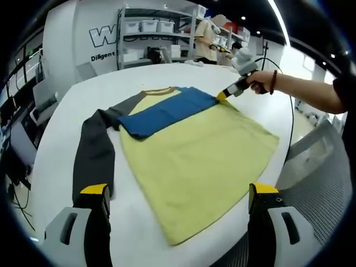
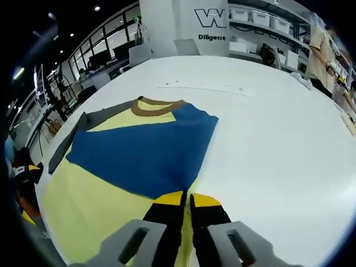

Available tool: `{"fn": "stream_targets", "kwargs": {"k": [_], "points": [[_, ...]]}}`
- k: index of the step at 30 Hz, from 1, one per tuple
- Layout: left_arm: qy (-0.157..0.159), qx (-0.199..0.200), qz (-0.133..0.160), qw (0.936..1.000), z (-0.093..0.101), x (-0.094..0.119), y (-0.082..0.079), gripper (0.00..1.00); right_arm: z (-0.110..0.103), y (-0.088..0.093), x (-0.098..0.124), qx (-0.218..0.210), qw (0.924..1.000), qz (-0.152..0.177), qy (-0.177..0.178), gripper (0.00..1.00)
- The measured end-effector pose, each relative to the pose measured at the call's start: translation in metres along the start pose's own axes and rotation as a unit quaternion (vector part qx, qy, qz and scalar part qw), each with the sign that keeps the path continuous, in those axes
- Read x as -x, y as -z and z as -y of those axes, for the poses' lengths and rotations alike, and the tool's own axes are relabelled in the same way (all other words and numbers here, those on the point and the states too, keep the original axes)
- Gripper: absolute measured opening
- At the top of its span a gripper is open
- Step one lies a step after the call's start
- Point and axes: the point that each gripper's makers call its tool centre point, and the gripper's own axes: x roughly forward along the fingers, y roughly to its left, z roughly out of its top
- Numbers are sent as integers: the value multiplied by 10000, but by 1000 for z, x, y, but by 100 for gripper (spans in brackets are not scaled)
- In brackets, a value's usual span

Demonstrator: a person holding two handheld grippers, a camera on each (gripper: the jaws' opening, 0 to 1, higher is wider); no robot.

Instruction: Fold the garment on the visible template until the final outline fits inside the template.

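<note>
Yellow-tipped jaws of the left gripper (image 1: pixel 179 192), spread wide and released, hanging over the near hem of the garment (image 1: pixel 189 150) without touching it. Soft, matte knit: pale yellow body, brown collar, one dark grey sleeve (image 1: pixel 94 150) stretched flat toward the near left, one blue sleeve (image 1: pixel 167 111) folded across the chest. Lying flat on a smooth white counter (image 1: pixel 139 83) with a rounded edge; long axis running from the near hem to the far collar, neck pointing away toward the shelves (image 1: pixel 161 33) stacked with white bins. White wall with dark lettering behind, a person standing at the shelving. Right gripper (image 1: pixel 222 95), held in a hand (image 1: pixel 261 80) reaching in from the right, clenched on the folded blue sleeve at the garment's far right edge; from its own view, right gripper (image 2: pixel 186 199) pinched tight on the cloth (image 2: pixel 133 161).
</note>
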Motion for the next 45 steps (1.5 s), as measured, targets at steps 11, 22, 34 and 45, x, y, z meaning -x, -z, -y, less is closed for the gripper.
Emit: {"fn": "stream_targets", "kwargs": {"k": [11,22,34,45], "points": [[1,40,-17,10000,-1,0,1,99,9,8,-1,417,9989,-189,95,0],[-27,141,11,9999,-4,1,2,99,27,8,1,614,9974,-293,256,0],[-143,271,49,9995,-11,2,1,99,46,4,-1,629,9968,-321,383,0],[-322,450,89,9984,-20,4,-1,98,68,1,-3,530,9967,-356,509,0]]}}
